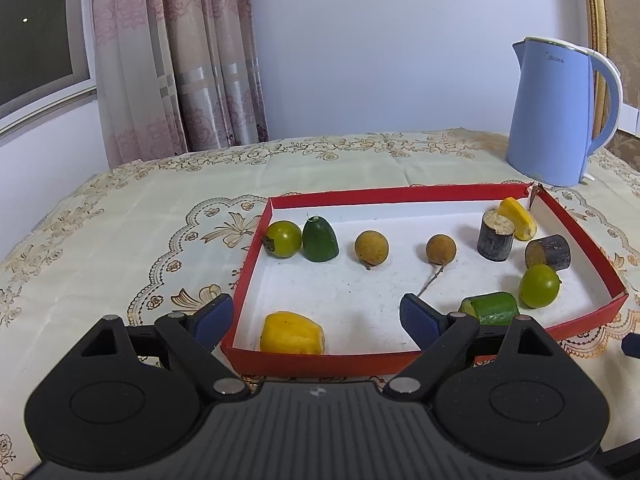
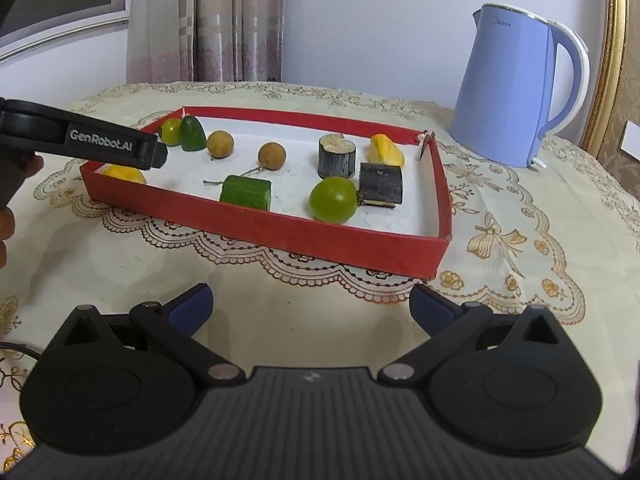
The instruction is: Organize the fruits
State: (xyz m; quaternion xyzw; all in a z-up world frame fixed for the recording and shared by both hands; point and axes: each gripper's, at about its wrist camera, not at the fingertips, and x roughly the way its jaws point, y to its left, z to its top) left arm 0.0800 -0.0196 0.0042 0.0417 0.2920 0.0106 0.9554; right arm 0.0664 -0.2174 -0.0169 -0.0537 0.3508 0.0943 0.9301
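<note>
Tablecloth [image 1: 120,220]: one tray [image 1: 400,192], ten fruits.

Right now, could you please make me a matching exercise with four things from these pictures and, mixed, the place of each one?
Things:
1. yellow piece
2. blue kettle
3. cucumber piece
4. left gripper

Places:
A. outside the red tray, behind its far right corner
B. open over the tray's near edge
C. lying near the round green fruit
D. in the tray's near left corner

Pairs: 1-D, 2-A, 3-C, 4-B
</note>
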